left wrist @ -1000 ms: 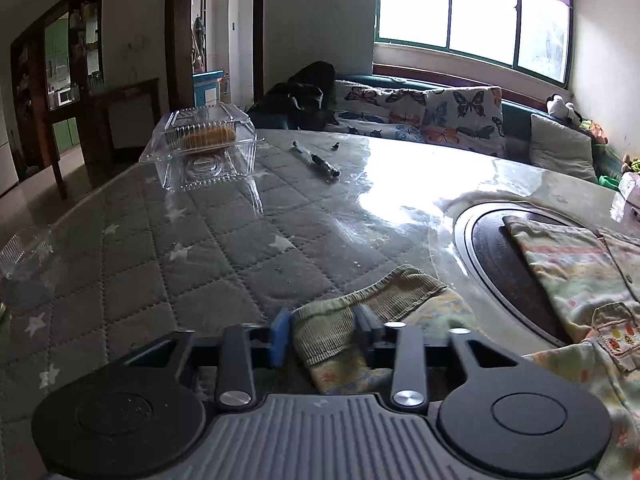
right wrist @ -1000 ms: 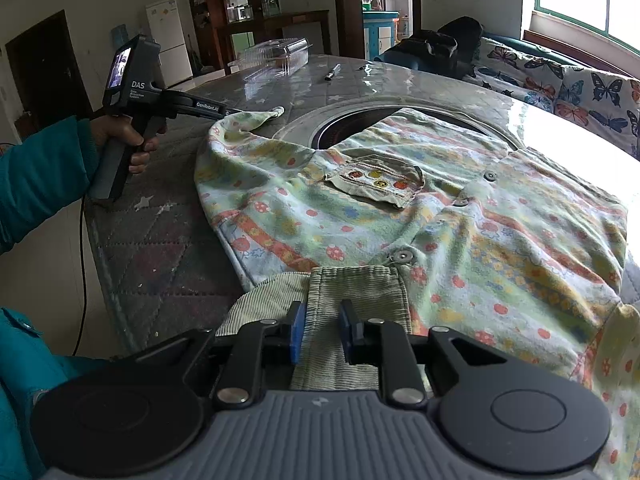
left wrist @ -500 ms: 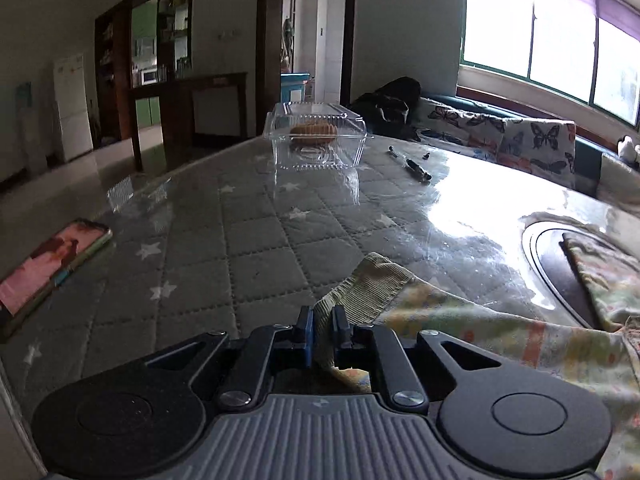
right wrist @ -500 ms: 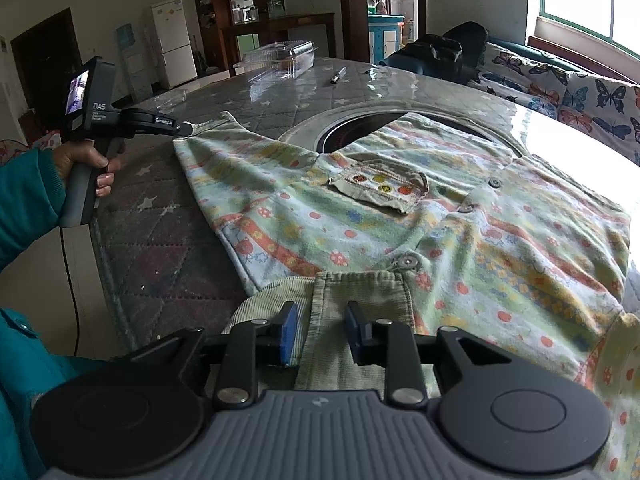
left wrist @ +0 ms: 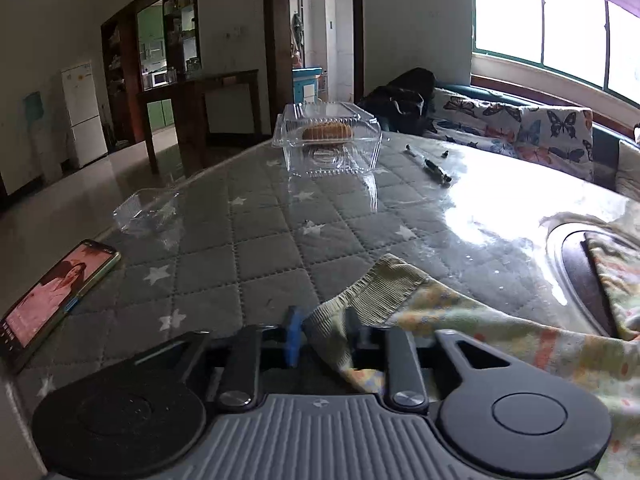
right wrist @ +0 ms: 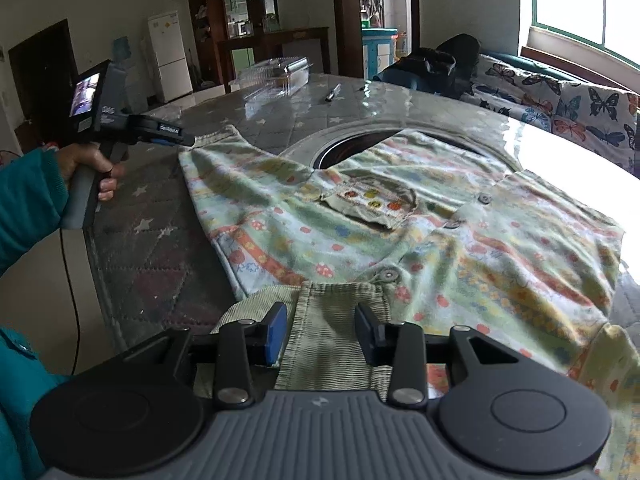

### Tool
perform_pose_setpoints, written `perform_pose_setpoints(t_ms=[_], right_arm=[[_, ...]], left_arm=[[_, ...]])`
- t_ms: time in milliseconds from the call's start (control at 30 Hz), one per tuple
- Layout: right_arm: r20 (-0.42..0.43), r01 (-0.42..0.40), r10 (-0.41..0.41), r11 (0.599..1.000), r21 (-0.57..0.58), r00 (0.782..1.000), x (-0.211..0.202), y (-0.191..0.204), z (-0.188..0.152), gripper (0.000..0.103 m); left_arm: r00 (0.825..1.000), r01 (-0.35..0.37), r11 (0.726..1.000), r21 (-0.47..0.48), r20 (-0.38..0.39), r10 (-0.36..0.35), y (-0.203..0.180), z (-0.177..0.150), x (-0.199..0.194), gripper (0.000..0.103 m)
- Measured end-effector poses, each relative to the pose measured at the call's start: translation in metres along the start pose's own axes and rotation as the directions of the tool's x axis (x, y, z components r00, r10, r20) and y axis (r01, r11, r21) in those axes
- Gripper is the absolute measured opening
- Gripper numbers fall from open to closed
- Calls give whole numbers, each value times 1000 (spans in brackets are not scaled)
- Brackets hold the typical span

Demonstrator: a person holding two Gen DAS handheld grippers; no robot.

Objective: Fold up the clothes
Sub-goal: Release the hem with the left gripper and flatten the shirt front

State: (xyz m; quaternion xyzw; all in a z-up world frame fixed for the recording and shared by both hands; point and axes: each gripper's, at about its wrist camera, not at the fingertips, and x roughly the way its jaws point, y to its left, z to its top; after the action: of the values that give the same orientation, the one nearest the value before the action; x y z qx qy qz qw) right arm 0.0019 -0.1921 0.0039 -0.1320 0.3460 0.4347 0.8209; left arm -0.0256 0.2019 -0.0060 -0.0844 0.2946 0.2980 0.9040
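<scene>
Small pale-green patterned button shirt with ribbed cuffs (right wrist: 400, 240) spread flat over the round grey quilted table under clear plastic (left wrist: 248, 248), near its front edge and partly covering the dark central recess (right wrist: 344, 148). Left gripper (left wrist: 324, 336) spread, sleeve cuff (left wrist: 372, 292) lying loose between its fingers. Right gripper (right wrist: 322, 332) likewise wide apart over the ribbed hem at the near edge. Clear plastic clamshell box (left wrist: 326, 140) and black pen (left wrist: 434, 166) toward the far edge; lit smartphone (left wrist: 56, 296) at the left edge.

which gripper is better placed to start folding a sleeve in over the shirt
Left. The left gripper already has the sleeve cuff between its open fingers at the shirt's outer end. The right gripper, also open, straddles the corduroy collar.
</scene>
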Motion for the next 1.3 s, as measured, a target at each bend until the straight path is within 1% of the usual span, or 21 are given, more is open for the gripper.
perform_pose_setpoints(t_ms=[33, 67, 100, 133, 167, 200, 233, 267, 300, 367, 433, 567, 733, 800, 900, 967, 1067, 1133, 1167, 1267, 1300], right_arm=[[3, 5, -5, 1000, 3, 1000, -2, -1, 0, 42], [6, 10, -10, 1000, 6, 1000, -3, -2, 0, 44], [9, 17, -17, 1000, 13, 1000, -4, -4, 0, 44], [11, 25, -25, 999, 22, 1000, -5, -6, 0, 45], [11, 36, -36, 999, 38, 999, -6, -9, -1, 46], [11, 44, -45, 998, 51, 999, -6, -12, -2, 46], [10, 57, -58, 996, 72, 998, -6, -15, -4, 46], [9, 70, -71, 993, 91, 997, -6, -19, -5, 46], [10, 79, -81, 991, 105, 997, -7, -21, -6, 46], [9, 94, -96, 987, 130, 995, -9, -27, -9, 47], [8, 108, -110, 984, 143, 994, -12, -32, -12, 47], [7, 144, -148, 974, 173, 989, -18, -42, -21, 48], [-5, 169, -172, 961, 221, 985, -23, -53, -33, 48], [-1, 170, -174, 960, 223, 985, -28, -53, -35, 48], [17, 186, -195, 953, 239, 981, -36, -57, -37, 48], [28, 209, -224, 944, 253, 974, -41, -64, -35, 48], [49, 241, -264, 931, 274, 963, -44, -77, -30, 48], [68, 255, -285, 923, 287, 956, -44, -89, -25, 48], [74, 261, -294, 921, 289, 953, -42, -95, -23, 48], [59, 292, -328, 899, 327, 943, -31, -118, -21, 48], [51, 295, -331, 893, 339, 942, -28, -124, -23, 48]], left_arm=[[1000, 10, 1000, -3, 5, -10, -2, 0, -6, 45], [999, 38, 999, 2, 15, -38, -7, 1, -14, 46], [998, 65, 998, 9, 25, -65, -12, 2, -21, 50], [995, 96, 995, 13, 33, -96, -16, 2, -29, 56], [988, 148, 989, 12, 36, -149, -23, 3, -35, 59], [977, 212, 977, 22, 27, -213, -32, 2, -40, 66], [961, 274, 961, 33, 17, -275, -42, 2, -45, 70], [945, 327, 944, 53, 2, -327, -53, 0, -48, 70], [930, 366, 928, 73, -10, -366, -65, -2, -51, 71], [907, 419, 899, 126, -30, -419, -90, -7, -55, 73], [898, 437, 884, 166, -40, -437, -111, -12, -56, 74], [890, 455, 870, 192, -72, -450, -134, -19, -47, 73], [911, 412, 881, 234, -108, -398, -145, -29, -31, 74], [922, 387, 883, 267, -85, -378, -146, -34, -31, 74], [921, 389, 886, 253, -92, -378, -143, -33, -33, 73], [920, 392, 884, 254, -90, -382, -144, -32, -35, 74], [918, 397, 882, 256, -87, -388, -146, -30, -39, 78], [916, 400, 880, 257, -85, -392, -147, -29, -42, 84], [915, 402, 879, 257, -84, -394, -147, -29, -44, 84], [913, 406, 876, 258, -81, -399, -148, -27, -48, 84], [912, 408, 876, 259, -80, -401, -149, -26, -49, 84]])
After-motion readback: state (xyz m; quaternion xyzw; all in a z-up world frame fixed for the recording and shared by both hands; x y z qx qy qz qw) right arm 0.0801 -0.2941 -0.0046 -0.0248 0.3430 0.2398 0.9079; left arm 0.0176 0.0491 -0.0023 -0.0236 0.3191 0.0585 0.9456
